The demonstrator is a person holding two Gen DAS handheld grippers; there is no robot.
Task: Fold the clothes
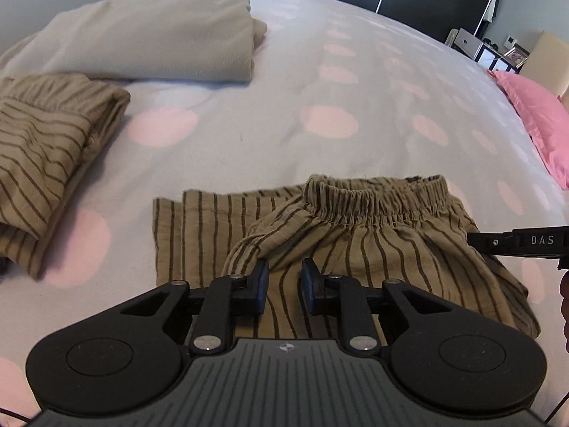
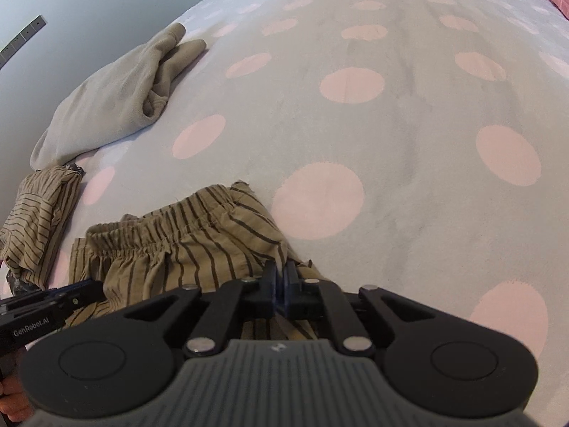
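Note:
Tan shorts with dark stripes [image 1: 355, 242] lie on the bed, elastic waistband on the far side and a leg folded out to the left. My left gripper [image 1: 284, 281] hovers over their near edge, its blue pads apart with only the lying cloth showing through the gap. In the right wrist view the shorts [image 2: 185, 249] sit to the left. My right gripper [image 2: 281, 277] is at their right edge, its pads nearly together on a thin ridge of striped cloth that rises into them. A finger of the right gripper [image 1: 490, 242] reaches in from the right.
The bed cover [image 1: 284, 106] is pale with pink dots. A folded striped garment [image 1: 46, 149] lies at the left, with a folded beige cloth [image 1: 160, 39] behind it. A pink pillow [image 1: 544, 121] lies at the right edge. Dark wardrobe doors and shelves stand beyond the bed.

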